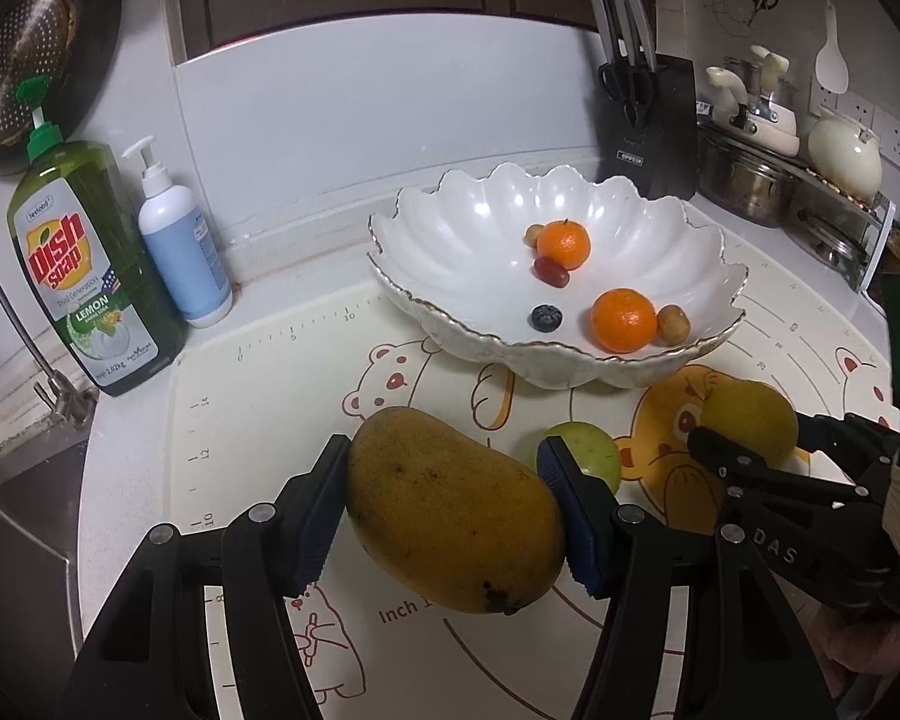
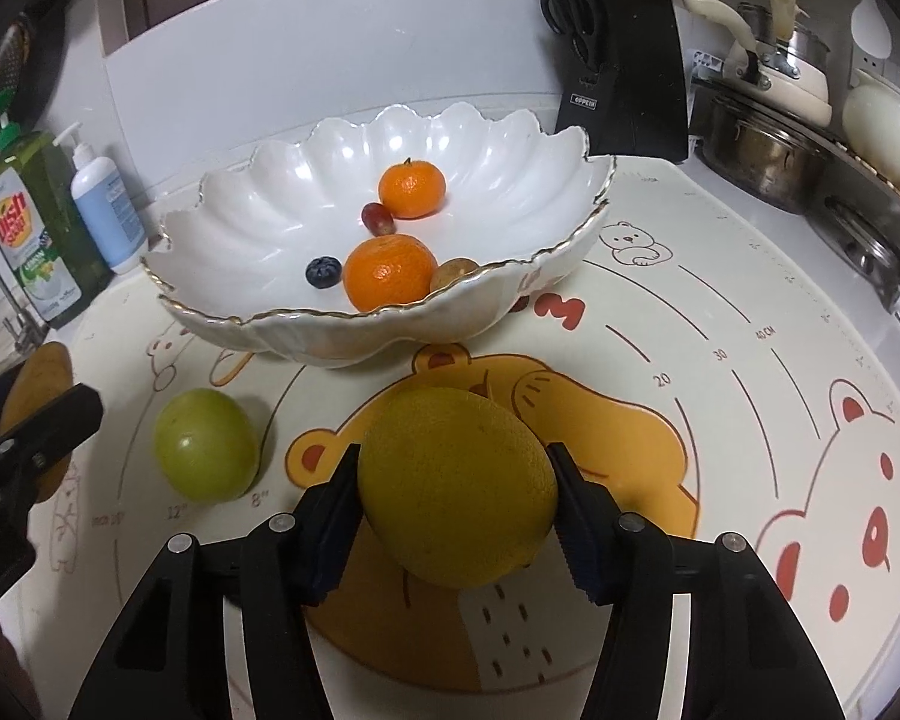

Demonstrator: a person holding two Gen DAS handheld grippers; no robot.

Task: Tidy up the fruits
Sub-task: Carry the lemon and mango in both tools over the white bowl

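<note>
My left gripper (image 1: 444, 510) is shut on a yellow-brown mango (image 1: 450, 510), held over the bear-print mat. My right gripper (image 2: 456, 510) is shut on a yellow-green lemon (image 2: 456, 492); the lemon also shows in the left wrist view (image 1: 750, 420). A green apple (image 2: 205, 445) lies on the mat between the two grippers, also partly visible in the left wrist view (image 1: 594, 450). The white scalloped bowl (image 1: 450, 240) stands behind, holding two tangerines (image 1: 623, 320), a blueberry (image 1: 546, 317), a red grape (image 1: 549, 271) and small brown fruits (image 1: 672, 324).
A green dish soap bottle (image 1: 84, 264) and a white pump bottle (image 1: 180, 240) stand at the left by the sink (image 1: 18, 510). A black knife block (image 1: 648, 120), pots (image 1: 744, 180) and a white teapot (image 1: 843, 159) stand at the back right.
</note>
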